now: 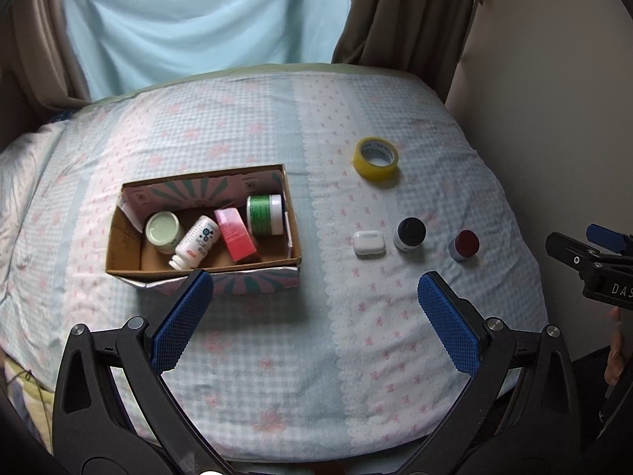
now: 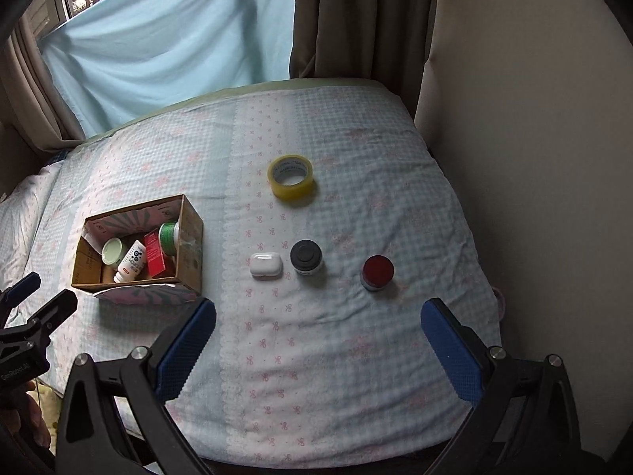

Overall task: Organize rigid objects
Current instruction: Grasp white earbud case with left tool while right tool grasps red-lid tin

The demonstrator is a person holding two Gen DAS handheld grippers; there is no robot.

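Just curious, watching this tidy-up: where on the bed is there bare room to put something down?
Bare quilt lies nearest the camera, in front of the white case, black-lidded jar and red-lidded jar, and behind the yellow tape roll. The cardboard box is crowded with containers.

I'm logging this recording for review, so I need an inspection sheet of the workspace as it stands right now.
Surface: bed with checked, bow-print cover, lightly wrinkled.
Job's things: cardboard box holding a pale-lid jar, white bottle, pink box and green-label jar. Outside the box: tape roll, white earbud case, black-lid jar, red-lid jar.
Clutter: nothing seen.
Grippers: left tongs open, empty; right tongs open, empty.
Cables: nothing seen.
Surroundings: blue sheet over window, brown curtains, wall.
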